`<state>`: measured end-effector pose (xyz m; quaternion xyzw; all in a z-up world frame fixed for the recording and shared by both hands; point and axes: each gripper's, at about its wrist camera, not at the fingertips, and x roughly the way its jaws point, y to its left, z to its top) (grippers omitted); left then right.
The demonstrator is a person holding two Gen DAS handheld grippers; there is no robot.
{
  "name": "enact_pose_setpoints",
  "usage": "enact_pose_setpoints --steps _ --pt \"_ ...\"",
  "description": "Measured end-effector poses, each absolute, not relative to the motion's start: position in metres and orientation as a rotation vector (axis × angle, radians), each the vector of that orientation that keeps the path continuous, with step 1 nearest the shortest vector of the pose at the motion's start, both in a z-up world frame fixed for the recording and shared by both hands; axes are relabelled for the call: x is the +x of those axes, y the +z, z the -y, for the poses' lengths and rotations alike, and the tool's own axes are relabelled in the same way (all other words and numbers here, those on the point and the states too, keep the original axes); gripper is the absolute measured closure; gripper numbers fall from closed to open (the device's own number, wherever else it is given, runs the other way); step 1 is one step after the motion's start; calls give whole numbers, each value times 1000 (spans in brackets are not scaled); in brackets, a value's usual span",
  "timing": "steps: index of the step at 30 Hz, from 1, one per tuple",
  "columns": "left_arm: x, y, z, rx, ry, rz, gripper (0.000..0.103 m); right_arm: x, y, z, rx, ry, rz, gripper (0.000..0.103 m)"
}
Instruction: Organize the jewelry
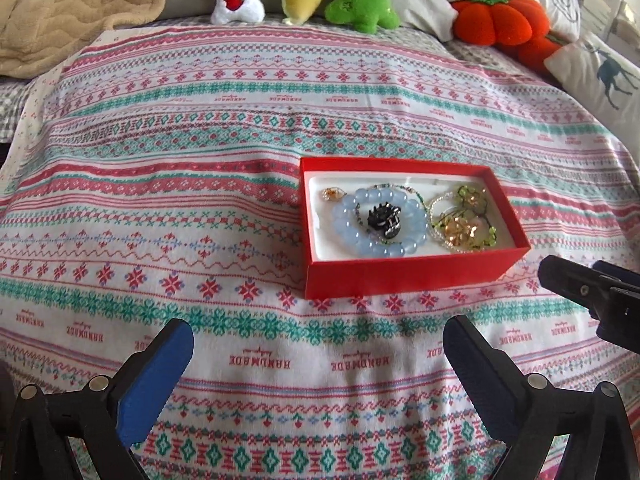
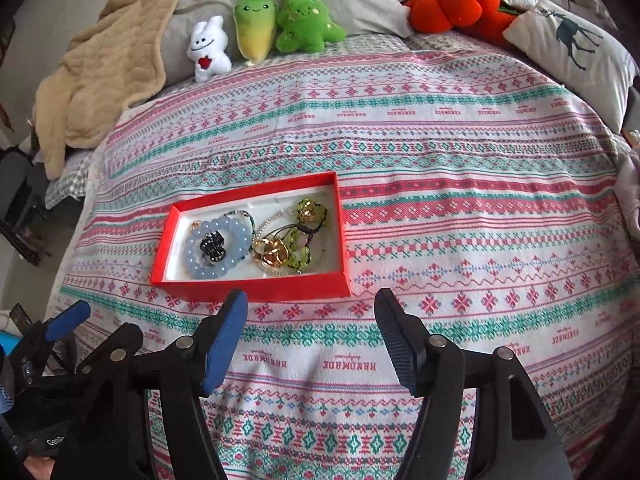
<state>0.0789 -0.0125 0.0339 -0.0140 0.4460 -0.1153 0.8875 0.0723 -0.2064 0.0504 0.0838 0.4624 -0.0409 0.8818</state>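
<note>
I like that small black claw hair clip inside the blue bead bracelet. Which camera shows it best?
The left wrist view: the small black claw hair clip looks larger there, its teeth distinct, inside the pale blue bead bracelet. The right wrist view shows the clip smaller, a dark sparkly lump.

Matt red card box [image 1: 404, 276], glossy glass-like beads [image 1: 378, 220], woven cloth cover [image 1: 180, 184].

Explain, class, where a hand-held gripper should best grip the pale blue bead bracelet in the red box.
Probably the pale blue bead bracelet at its near arc, from above: it lies flat in the red box, and a black hair claw sits inside its ring.
</note>
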Motion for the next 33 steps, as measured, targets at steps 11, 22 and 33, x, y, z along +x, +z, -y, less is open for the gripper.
enact_pose_setpoints --steps 11,22,33 --pt "50 32 9 49 -150 -903 1 32 49 196 29 -182 -910 0" --pt "50 18 5 37 -143 -928 1 27 31 175 -2 -107 -959 0" --pt "48 14 6 43 -140 -939 1 29 21 176 23 -102 -998 0"
